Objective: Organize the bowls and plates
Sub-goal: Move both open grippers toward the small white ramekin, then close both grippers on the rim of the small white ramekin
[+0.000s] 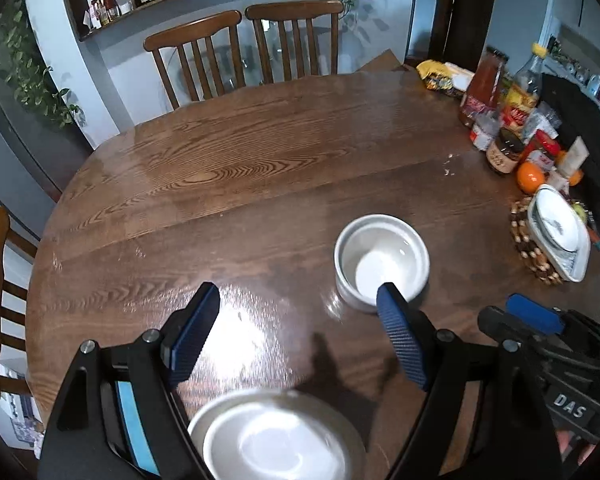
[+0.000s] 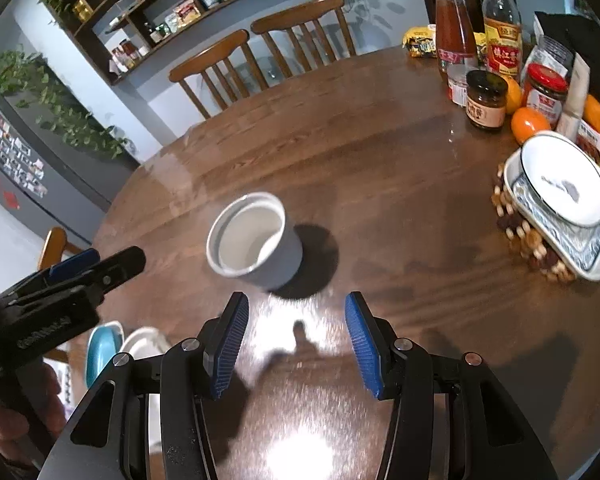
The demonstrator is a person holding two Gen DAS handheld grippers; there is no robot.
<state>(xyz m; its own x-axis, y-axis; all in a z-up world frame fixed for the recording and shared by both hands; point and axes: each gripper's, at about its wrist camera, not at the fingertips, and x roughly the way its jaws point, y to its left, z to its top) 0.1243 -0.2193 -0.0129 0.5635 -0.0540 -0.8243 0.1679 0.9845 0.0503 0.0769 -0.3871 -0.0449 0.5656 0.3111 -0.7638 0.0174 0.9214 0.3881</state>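
The round wooden bench (image 1: 228, 168) carries a stack of 2 plates (image 2: 560, 200) on a beaded trivet (image 2: 520, 232) at its right edge. Mid-bench, a white bowl (image 2: 254, 240) sits upright, mouth up. Near edge: blurred white dishes (image 1: 276, 436), partly cut off. Left gripper (image 1: 298, 332) and right gripper (image 2: 296, 340) hover, jaws spread, pinching nothing.

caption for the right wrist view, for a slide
Open right gripper hovers over the wooden table, empty, facing a white bowl.

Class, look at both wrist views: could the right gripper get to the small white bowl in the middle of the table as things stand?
Probably yes. The right gripper is open and empty, and only bare table lies between it and the small white bowl. The left gripper sits off to the side.
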